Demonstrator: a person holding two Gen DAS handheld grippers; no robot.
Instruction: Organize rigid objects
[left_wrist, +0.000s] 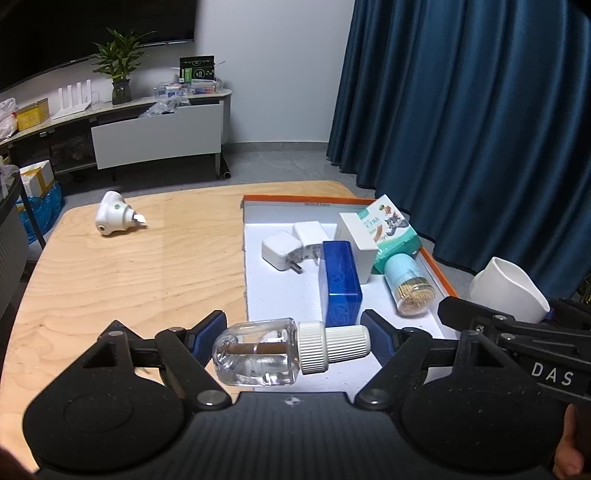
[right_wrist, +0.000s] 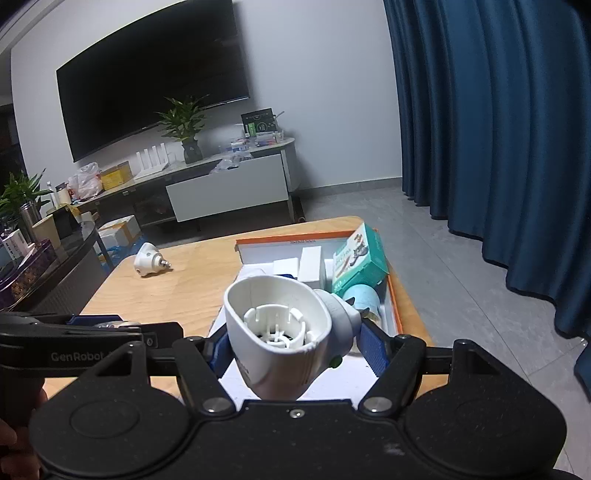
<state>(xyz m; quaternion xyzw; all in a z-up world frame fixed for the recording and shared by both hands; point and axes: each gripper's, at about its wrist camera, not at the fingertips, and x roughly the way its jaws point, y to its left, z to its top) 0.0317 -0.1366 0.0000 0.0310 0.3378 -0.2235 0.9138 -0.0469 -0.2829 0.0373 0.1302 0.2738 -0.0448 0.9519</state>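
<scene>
1. Now, far left on my wooden table (left_wrist: 110, 280), a white plug-in heater (left_wrist: 112, 214) lies on its side, well apart from everything else.
2. Next, my left gripper (left_wrist: 293, 339) has its blue pads clamped end to end on a clear refill bottle (left_wrist: 258, 350): one pad on the glass base, the other on the tip of its white ribbed cap (left_wrist: 332, 345). The bottle lies crosswise, over the near left edge of the tray.
3. Further right, the orange-rimmed tray (left_wrist: 280, 291) holds two white chargers (left_wrist: 280, 249), a blue box (left_wrist: 341, 280) lying lengthwise, a white box (left_wrist: 360, 243), a teal carton (left_wrist: 397, 230) leaning behind it, and a toothpick jar (left_wrist: 410, 288) on its side with its teal lid (left_wrist: 400, 264) toward the carton.
4. Rightmost, my right gripper (right_wrist: 295, 350) is closed on a second white heater body (right_wrist: 280, 332), its open socket facing my camera. I see the right pad against its neck; the left pad is mostly hidden behind the shell. It hangs over the near part of the tray.
</scene>
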